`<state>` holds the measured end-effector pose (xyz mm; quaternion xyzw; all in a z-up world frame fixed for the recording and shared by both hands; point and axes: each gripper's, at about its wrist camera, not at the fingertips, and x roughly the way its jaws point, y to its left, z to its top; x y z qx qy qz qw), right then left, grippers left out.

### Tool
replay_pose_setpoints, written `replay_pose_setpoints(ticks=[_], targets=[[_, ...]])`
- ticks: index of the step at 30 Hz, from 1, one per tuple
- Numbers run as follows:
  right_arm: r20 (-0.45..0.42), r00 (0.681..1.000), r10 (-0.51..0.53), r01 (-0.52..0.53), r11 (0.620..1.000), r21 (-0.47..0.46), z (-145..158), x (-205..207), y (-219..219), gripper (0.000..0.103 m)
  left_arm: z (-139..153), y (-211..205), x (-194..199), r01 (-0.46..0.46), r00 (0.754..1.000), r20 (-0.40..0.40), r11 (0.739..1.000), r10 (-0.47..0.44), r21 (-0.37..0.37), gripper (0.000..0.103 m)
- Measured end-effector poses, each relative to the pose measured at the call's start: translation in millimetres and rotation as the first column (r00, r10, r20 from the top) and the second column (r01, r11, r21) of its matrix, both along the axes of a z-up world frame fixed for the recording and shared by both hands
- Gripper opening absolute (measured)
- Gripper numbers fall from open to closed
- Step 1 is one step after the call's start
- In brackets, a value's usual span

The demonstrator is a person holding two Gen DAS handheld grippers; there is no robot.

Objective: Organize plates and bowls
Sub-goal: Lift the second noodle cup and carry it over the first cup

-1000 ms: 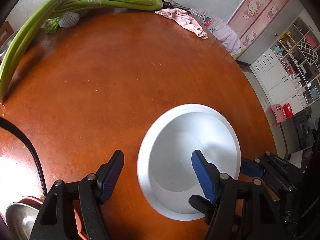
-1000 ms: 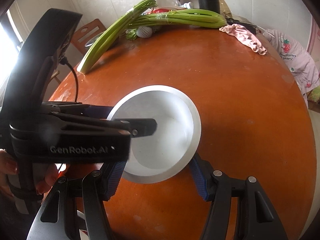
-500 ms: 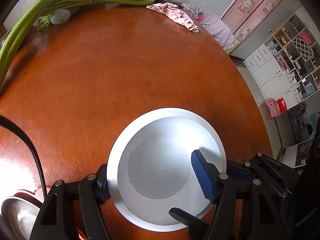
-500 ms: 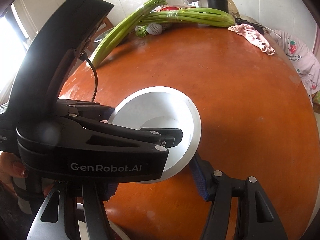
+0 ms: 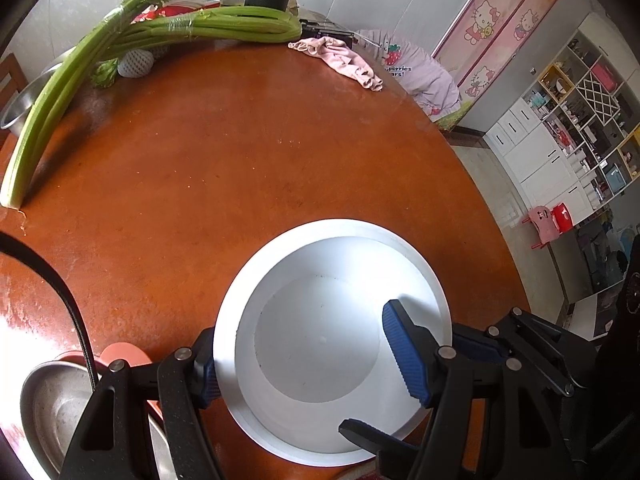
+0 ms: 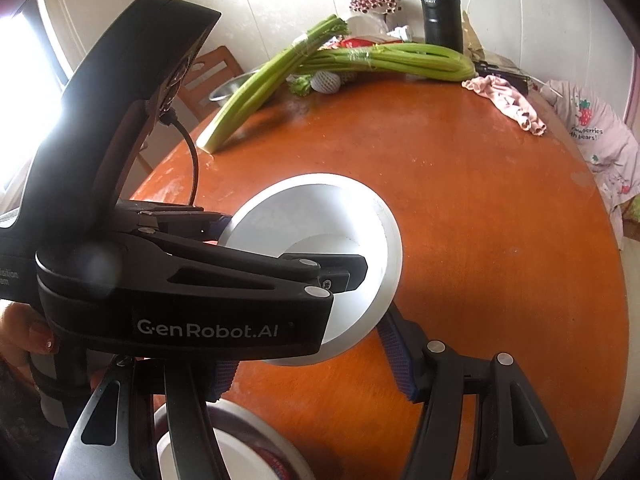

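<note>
The white bowl [image 5: 332,344] sits tilted near the worktop's [image 5: 240,152] near edge, left gripper [image 5: 298,354] jaws straddling its rim, seemingly clenched on it. Right gripper [image 6: 312,364] jaws hang released beside. Next: lift toward the near-edge dishes [image 6: 240,444].
</note>
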<state>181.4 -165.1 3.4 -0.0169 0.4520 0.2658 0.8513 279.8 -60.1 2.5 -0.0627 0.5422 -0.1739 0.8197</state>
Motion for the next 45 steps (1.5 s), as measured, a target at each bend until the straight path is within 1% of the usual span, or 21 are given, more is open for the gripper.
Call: replay_pose_setpoints(ticks=[13, 23, 29, 35, 45], targets=[[0.063, 0.998, 0.002, -0.002, 1.000, 0.002, 26, -31, -4, 0.065, 31, -5, -27, 0.014, 0.997, 0.070, 1.000, -0.014, 0.009, 0.069], [0.096, 0.995, 0.011, -0.014, 0.999, 0.034, 41, -55, -10, 0.065, 43, -5, -52, 0.017, 0.996, 0.087, 1.000, -0.018, 0.014, 0.069], [0.100, 0.995, 0.022, -0.028, 0.998, 0.059, 46, -75, -13, 0.065, 47, -3, -69, 0.017, 0.995, 0.096, 1.000, -0.017, 0.006, 0.069], [0.105, 0.994, 0.027, -0.034, 0.998, 0.060, 47, -92, -16, 0.065, 52, -6, -88, 0.024, 0.993, 0.113, 1.000, -0.024, -0.004, 0.069], [0.125, 0.991, 0.038, -0.046, 0.997, 0.067, 50, -116, -21, 0.065, 63, -11, -123, 0.034, 0.986, 0.166, 0.999, -0.036, 0.014, 0.069]])
